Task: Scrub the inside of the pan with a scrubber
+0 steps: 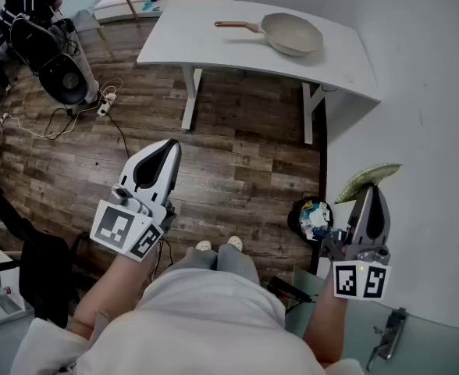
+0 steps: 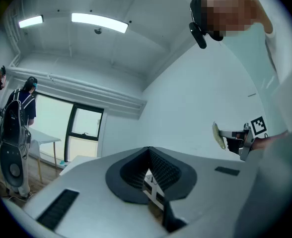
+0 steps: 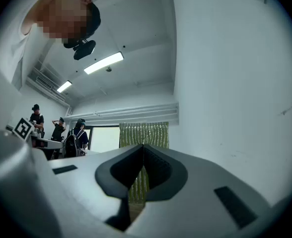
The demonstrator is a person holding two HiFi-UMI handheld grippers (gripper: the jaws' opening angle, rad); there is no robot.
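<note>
A beige pan point(image 1: 292, 33) with a wooden handle point(image 1: 233, 25) lies on the white table point(image 1: 190, 41) far ahead of me. My right gripper point(image 1: 370, 191) is held close to my body and is shut on a yellow-green scrubber point(image 1: 368, 180). In the right gripper view the scrubber point(image 3: 143, 133) stands up between the closed jaws of that gripper point(image 3: 142, 148). My left gripper point(image 1: 169, 148) is also near my body, over the wood floor, shut with nothing in it. The left gripper view shows its jaws point(image 2: 148, 150) closed, with the scrubber point(image 2: 216, 134) off to the right.
A black fan point(image 1: 62, 76) and cables point(image 1: 58, 119) sit on the floor at the left. By my right foot lies a dark bag point(image 1: 314, 219). A white wall point(image 1: 417, 131) runs along the right. Several people point(image 3: 76, 135) stand at the back.
</note>
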